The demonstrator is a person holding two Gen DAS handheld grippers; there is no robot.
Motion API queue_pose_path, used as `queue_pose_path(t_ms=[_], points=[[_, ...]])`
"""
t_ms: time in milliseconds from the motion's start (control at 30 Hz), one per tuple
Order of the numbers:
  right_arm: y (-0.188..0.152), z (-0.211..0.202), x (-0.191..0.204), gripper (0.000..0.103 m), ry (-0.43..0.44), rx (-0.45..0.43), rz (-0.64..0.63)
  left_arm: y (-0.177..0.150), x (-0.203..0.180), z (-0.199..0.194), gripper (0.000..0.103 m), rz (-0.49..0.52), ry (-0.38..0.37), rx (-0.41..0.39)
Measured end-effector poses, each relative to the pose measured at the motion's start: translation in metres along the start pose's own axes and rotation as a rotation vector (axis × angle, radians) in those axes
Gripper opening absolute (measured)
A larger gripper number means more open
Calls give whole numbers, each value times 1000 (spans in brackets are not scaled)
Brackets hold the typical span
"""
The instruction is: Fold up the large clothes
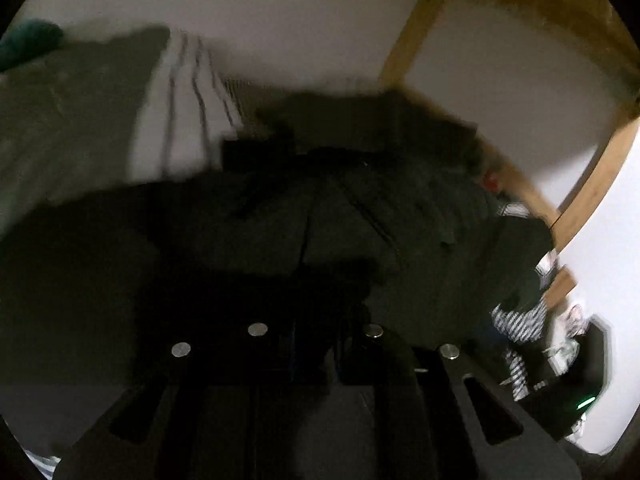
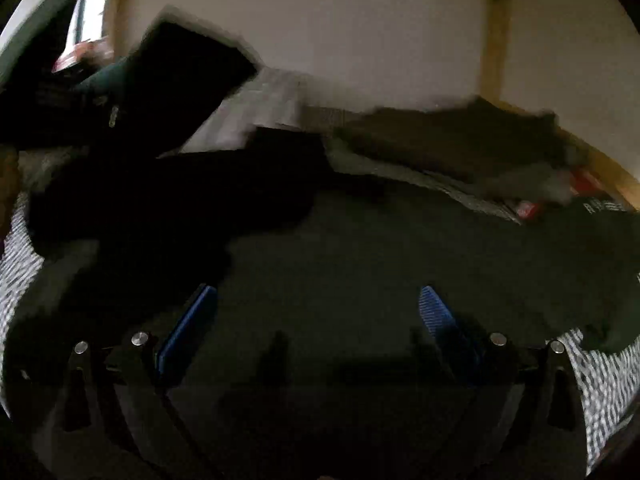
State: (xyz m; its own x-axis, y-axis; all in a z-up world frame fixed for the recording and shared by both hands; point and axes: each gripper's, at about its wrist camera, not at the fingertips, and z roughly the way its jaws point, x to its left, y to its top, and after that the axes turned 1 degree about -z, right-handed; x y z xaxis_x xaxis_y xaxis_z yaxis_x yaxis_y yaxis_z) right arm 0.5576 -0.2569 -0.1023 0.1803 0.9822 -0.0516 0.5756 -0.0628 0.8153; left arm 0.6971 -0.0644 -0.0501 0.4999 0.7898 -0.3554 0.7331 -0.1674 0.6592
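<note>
Left gripper (image 1: 316, 312) jaws narrow, pinching dark garment (image 1: 280, 216); right gripper (image 2: 318, 300) jaws wide; wooden frame (image 1: 412, 36) behind.

Left claw (image 1: 316, 320) fingertips lost in dark garment (image 1: 280, 216); both views motion-blurred.

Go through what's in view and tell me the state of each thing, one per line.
Left claw: closed, dark cloth bunched at its tips; an actual grip is too dark to confirm.
Right claw: open, blue pads wide apart, nothing between them.
Dark green garment: spread out under the right claw, rumpled, not yet folded.
Brown garment: lying flat behind it.
</note>
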Motion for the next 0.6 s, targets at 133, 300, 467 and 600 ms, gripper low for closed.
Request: queue_pose_path(t_ms=[133,300,467,600], points=[[-2,3,-29,100,7,13,62,-28,-14,63,12,-8,64,126],[7,6,-41,100,49,14,83,-46,-18,86,12,-18,100,147],[31,35,-43,100,198,68,218,-55,-24,80,22,-35,128,143],[45,67,-39,100,344,192,371,-56,-34,47,57,-29,151,107]])
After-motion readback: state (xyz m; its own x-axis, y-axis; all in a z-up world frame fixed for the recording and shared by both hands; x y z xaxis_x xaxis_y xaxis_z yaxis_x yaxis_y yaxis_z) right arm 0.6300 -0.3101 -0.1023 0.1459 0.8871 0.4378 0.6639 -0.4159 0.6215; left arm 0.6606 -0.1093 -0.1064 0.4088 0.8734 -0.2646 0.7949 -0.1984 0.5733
